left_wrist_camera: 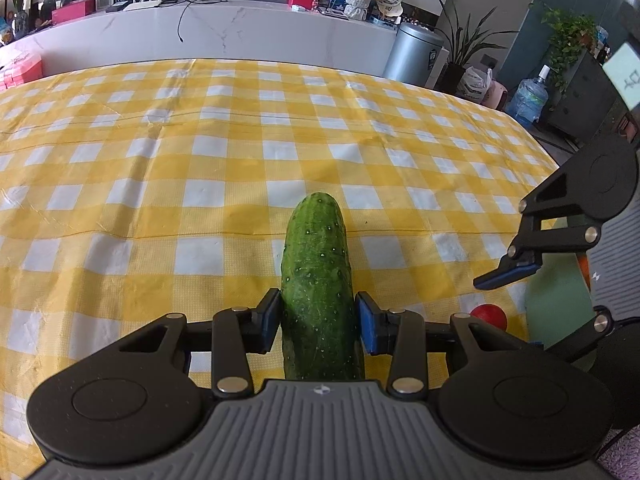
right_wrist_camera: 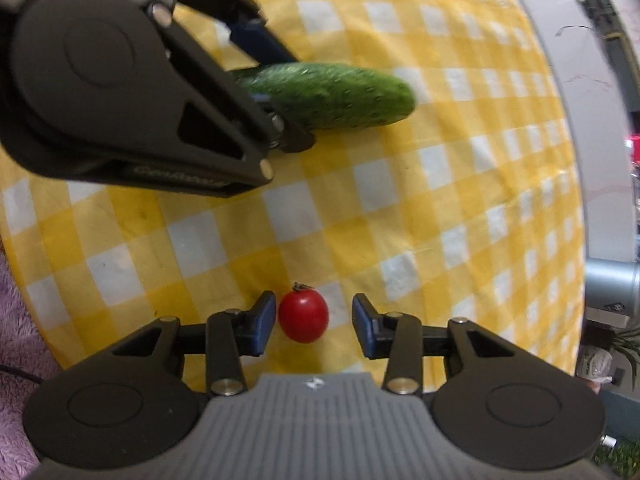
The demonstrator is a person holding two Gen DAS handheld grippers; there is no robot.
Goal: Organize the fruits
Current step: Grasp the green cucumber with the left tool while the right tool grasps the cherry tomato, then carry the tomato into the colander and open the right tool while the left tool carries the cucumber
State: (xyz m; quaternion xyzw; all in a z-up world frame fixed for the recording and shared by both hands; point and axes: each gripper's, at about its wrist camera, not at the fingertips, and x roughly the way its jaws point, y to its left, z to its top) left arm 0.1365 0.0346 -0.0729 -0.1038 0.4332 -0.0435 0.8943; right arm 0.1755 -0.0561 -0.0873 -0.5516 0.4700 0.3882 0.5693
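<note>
My left gripper (left_wrist_camera: 317, 322) is shut on a green cucumber (left_wrist_camera: 318, 280), both blue pads pressed against its sides; the cucumber points forward over the yellow checked tablecloth (left_wrist_camera: 200, 160). In the right wrist view the cucumber (right_wrist_camera: 332, 94) is held by the left gripper (right_wrist_camera: 276, 92) above the cloth. My right gripper (right_wrist_camera: 314, 322) is open, with a small red cherry tomato (right_wrist_camera: 304, 316) lying on the cloth between its fingers, close to the left pad (right_wrist_camera: 264, 320). The tomato (left_wrist_camera: 490, 316) and the right gripper (left_wrist_camera: 520, 264) also show at the right of the left wrist view.
A pale green plate or board (left_wrist_camera: 556, 300) with something orange on it lies at the table's right edge, partly hidden by the right gripper. Beyond the table stand a white counter (left_wrist_camera: 220, 28), a metal bin (left_wrist_camera: 416, 52), plants and a water bottle (left_wrist_camera: 528, 100).
</note>
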